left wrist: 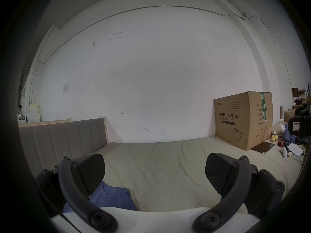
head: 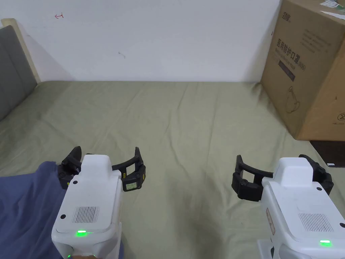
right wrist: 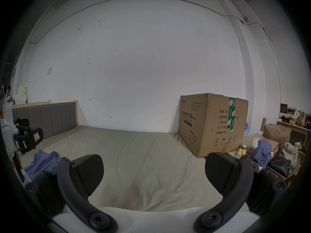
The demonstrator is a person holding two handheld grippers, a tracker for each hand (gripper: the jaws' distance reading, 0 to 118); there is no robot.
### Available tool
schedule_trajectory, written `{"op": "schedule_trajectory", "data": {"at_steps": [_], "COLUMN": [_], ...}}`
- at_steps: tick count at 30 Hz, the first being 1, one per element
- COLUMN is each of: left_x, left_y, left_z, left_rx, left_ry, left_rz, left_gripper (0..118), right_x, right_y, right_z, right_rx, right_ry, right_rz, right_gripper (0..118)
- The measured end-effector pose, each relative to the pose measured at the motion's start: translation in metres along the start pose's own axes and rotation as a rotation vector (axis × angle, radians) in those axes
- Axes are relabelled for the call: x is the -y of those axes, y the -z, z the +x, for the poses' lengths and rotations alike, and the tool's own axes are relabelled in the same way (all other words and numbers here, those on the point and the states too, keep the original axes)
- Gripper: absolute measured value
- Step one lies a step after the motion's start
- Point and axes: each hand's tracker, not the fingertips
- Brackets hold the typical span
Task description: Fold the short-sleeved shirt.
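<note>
Blue short-sleeved shirt point(head: 23, 205): soft knit, crumpled on wrinkled olive bed sheet point(head: 182, 118). Left claw point(head: 107, 162) and right claw point(head: 274, 168): jaws apart, empty.

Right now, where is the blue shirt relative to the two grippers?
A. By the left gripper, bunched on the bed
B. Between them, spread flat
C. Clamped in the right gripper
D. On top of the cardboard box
A: the blue shirt lies rumpled on the bed beside the open left gripper; the right gripper is open and holds nothing.
</note>
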Motion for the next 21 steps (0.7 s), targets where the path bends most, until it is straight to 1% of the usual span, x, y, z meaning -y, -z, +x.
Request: {"op": "schedule_trajectory", "data": {"at_steps": [7,13,14,15,16,17,18,19,20,21], "left_x": [0.0002,-0.0017,-0.0022,-0.0025,-0.0027,-0.0031,-0.0042,-0.0047,-0.0044,-0.0044], "left_y": [0.0007,0.0009,0.0006,-0.0001,-0.0009,-0.0013,-0.0005,0.0006,0.0006,0.0003], "left_z": [0.0006,0.0002,0.0003,0.0005,0.0008,0.0012,0.002,0.0022,0.0025,0.0023], "left_rx": [-0.004,0.012,0.014,0.017,0.02,0.022,0.023,0.029,0.045,0.037], "left_ry": [0.005,-0.017,-0.021,-0.025,-0.029,-0.032,-0.033,-0.032,-0.036,-0.037], "left_rz": [-0.005,-0.02,-0.022,-0.021,-0.018,-0.018,-0.029,-0.038,-0.041,-0.042], "left_gripper": [118,117,115,108,94,56,32,15,8,4], "right_x": [-0.0006,-0.0038,-0.0046,-0.0059,-0.0066,-0.0068,-0.0073,-0.0078,-0.0086,-0.0086], "right_y": [0.0007,0.0009,0.0009,0.001,0.0007,0.0001,-0.0007,-0.001,-0.0003,0.0012], "right_z": [0.0011,0.0011,0.0007,0.0003,0.0003,0.0006,0.0006,0.0,-0.001,-0.0009], "right_rx": [-0.001,0.002,0.007,0.016,0.016,0.007,0.002,0.005,0.011,0.023], "right_ry": [0.0,-0.008,-0.006,-0.001,0.005,0.014,0.021,0.021,0.017,0.002], "right_rz": [-0.001,-0.011,-0.016,-0.024,-0.027,-0.023,-0.018,-0.017,-0.02,-0.022], "right_gripper": [117,116,116,115,112,103,87,61,18,0]}}
